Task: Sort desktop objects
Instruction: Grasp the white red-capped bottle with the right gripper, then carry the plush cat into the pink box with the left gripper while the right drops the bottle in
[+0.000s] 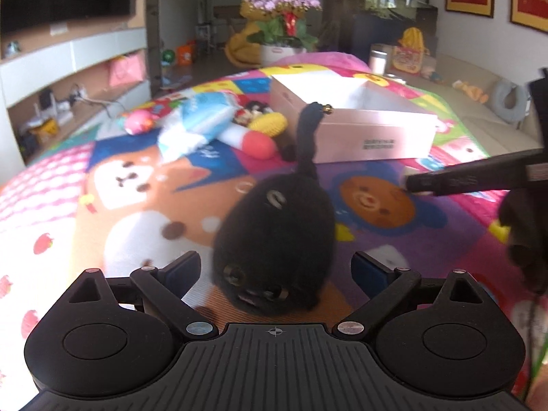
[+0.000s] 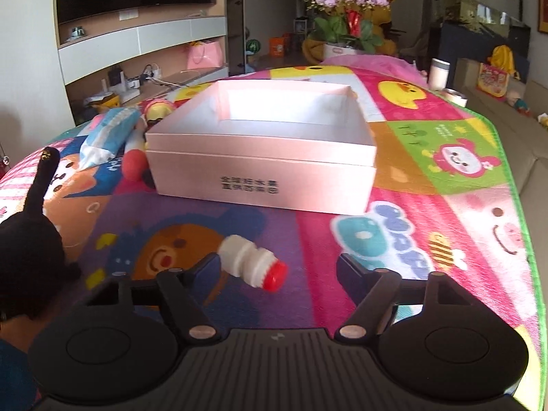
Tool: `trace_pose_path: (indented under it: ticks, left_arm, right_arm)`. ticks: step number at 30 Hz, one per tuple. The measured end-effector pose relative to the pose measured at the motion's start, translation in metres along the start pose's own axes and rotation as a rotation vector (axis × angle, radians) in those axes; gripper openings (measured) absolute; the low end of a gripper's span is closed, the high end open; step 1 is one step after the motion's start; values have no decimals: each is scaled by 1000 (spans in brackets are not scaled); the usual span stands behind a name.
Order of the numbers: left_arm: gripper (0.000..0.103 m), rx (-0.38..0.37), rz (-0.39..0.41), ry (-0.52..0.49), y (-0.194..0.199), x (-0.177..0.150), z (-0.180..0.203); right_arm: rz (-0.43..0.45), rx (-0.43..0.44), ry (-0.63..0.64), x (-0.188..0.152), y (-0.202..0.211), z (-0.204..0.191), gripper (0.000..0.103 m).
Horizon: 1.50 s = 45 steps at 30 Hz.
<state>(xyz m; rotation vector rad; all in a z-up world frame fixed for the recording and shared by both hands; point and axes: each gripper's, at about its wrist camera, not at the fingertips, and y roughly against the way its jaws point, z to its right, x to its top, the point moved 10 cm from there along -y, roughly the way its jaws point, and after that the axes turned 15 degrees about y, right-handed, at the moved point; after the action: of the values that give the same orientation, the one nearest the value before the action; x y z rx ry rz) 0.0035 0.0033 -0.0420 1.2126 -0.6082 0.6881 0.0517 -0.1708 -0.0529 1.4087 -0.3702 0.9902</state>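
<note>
A black plush cat (image 1: pixel 274 239) with an upright tail lies on the colourful mat between the wide-open fingers of my left gripper (image 1: pixel 275 269); neither finger touches it. It also shows at the left edge of the right wrist view (image 2: pixel 27 257). A small white bottle with a red cap (image 2: pixel 251 262) lies on its side between the open fingers of my right gripper (image 2: pixel 274 267), close to the left finger. An open, empty pink box (image 2: pixel 263 157) stands beyond both; it also shows in the left wrist view (image 1: pixel 359 123). The right gripper's finger (image 1: pixel 472 176) shows at the right of the left wrist view.
Left of the box lie a blue-white tissue pack (image 1: pixel 195 120), a yellow knitted toy (image 1: pixel 269 124), a red-tipped plush (image 1: pixel 253 142) and a pink toy (image 1: pixel 138 121). A flower pot (image 2: pixel 346 24) stands at the mat's far end. A grey sofa (image 2: pixel 534 157) runs along the right.
</note>
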Motion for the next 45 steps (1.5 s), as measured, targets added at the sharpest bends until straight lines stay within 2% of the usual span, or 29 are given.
trace_pose_path:
  ticks: [2,3,5,6,7,8,11,16,23,26,29,31,32,33,35,37,38,40,42,45]
  left_arm:
    - [98,-3,3,-16,-2,0,6]
    - [98,5,5,-27,-4,0,7]
    - [98,32,7,-48,-10,2,9]
    - [98,46,8,-58,-14,2,10]
    - [98,59,12,-65,-16,3,10]
    - [97,74,20,-73,-17,5,9]
    - [78,92,31,-100,-18,8,9]
    - [75,71,36,-109,-8,8,14]
    - [75,-82,108,-134,22,38,59]
    - [75,-142,162,-135,21,72,81]
    - [75,-189,270,-128,13,128,107]
    - [81,-198,351,-97,2,170,122]
    - [96,-198,383,-66,-5,190,126]
    - [100,-198,396,-42,-11,205,128]
    - [100,-179,399,-6,-21,222,120]
    - [100,-153,396,15,-22,219,102]
    - [101,-137,389,19,-22,211,91]
    - [101,-82,355,20,-26,188,67]
    - [101,-27,303,21,-33,160,45]
    - [101,43,214,35,-44,120,14]
  right_arm:
    - [-7,25,1,3,-7,-6,55]
    - [-17,40,-2,3,-11,-9,45]
    - [-21,40,10,4,-12,-12,38]
    - [-23,50,18,4,-11,-14,29]
    - [-25,67,20,4,-8,-16,25]
    - [-25,81,19,3,-5,-16,25]
    - [-7,92,32,1,12,-13,25]
    - [39,100,43,0,46,1,25]
    - [113,112,106,6,92,6,25]
    - [171,69,130,17,111,14,25]
    - [245,1,138,42,120,27,25]
    - [299,-80,165,64,118,36,25]
    - [332,-120,176,79,115,40,25]
    - [362,-160,182,91,110,44,25]
    - [410,-231,199,111,95,47,32]
    - [391,-232,193,116,80,44,58]
    - [386,-207,183,113,76,41,63]
    - [385,-154,182,104,70,33,86]
    - [373,-136,175,94,64,27,94]
    - [311,-66,163,84,48,16,95]
